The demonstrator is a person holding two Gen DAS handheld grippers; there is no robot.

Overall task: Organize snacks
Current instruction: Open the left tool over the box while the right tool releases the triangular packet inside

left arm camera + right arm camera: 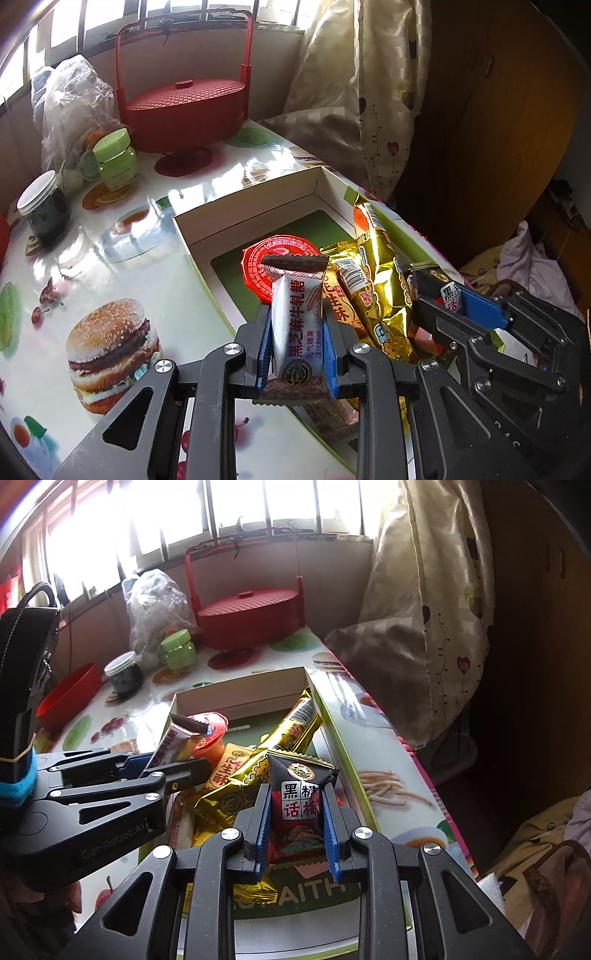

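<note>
While clamped, white candy packet (pixel 295 325) upright (lengthwise)

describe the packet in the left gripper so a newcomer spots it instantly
Find the open white box on the table. Above its near end, the left gripper clamps an upright white candy packet, its top seal brown; neighbours are gold, orange or black.

red basket (pixel 184 110), gold wrapper (pixel 380 266)

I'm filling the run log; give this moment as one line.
left gripper: shut on white candy packet | right gripper: shut on black candy packet | both over open box
</note>
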